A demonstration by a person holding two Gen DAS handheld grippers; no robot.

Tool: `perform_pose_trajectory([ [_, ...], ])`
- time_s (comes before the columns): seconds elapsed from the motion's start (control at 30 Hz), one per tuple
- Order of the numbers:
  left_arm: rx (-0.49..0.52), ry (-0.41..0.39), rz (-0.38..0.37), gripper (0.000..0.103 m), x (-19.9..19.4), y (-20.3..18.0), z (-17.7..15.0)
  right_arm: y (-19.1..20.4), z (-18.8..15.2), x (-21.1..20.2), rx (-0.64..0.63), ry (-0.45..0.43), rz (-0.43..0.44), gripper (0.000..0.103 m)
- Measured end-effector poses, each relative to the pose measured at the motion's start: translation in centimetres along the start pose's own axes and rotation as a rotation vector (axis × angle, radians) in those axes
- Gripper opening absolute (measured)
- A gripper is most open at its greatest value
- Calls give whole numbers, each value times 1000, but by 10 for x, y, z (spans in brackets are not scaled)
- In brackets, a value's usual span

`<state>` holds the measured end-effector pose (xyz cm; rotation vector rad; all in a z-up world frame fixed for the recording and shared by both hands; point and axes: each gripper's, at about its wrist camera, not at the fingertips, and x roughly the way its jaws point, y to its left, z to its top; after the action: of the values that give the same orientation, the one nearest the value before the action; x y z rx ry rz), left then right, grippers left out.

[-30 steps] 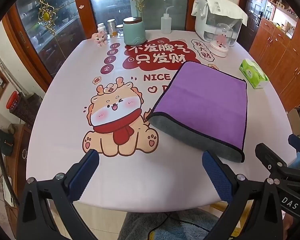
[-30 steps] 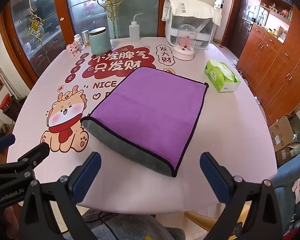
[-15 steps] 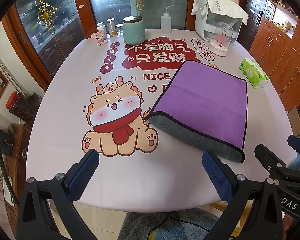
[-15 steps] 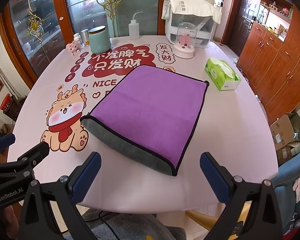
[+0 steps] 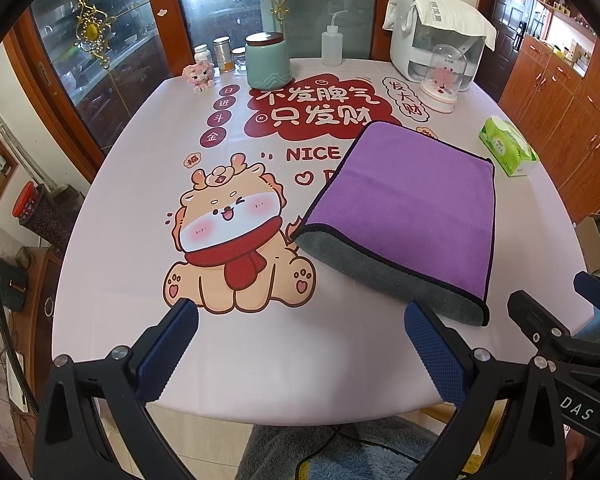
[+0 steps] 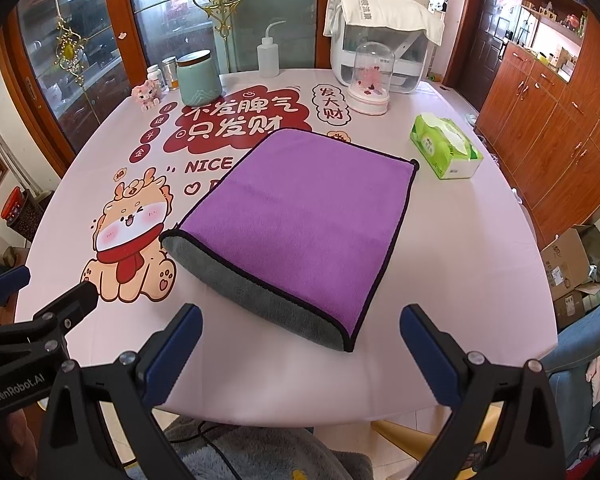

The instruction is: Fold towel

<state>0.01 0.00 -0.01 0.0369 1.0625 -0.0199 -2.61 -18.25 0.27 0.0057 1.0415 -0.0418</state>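
Left tool (image 5: 300, 350) wide open, right tool (image 6: 300, 350) likewise, both clear of towel (image 6: 300, 224)

The towel (image 6: 300, 216) ahead of the right gripper is purple on top, grey beneath, edged in black. The pink tablecloth (image 5: 140, 208) carries a tan cartoon dragon (image 5: 236, 236) in a red scarf, plus dark red panels with white characters. Far ahead stands a pale green jar (image 6: 200, 76); the tissue box (image 6: 446, 152) is green and white. Both grippers' pads (image 5: 434, 356) are blue on black frames.

Both your wrist views look down from the counter's (image 5: 120, 208) near edge toward twelve o'clock. They share the towel (image 5: 412, 200), which sits at one o'clock in the left view and dead ahead in the right.
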Motion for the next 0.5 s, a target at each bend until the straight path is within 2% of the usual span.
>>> perform_pose_trajectory([
  [0.5,1,1,0,103,0,0,0,-3,2,2,2,5,1,100],
])
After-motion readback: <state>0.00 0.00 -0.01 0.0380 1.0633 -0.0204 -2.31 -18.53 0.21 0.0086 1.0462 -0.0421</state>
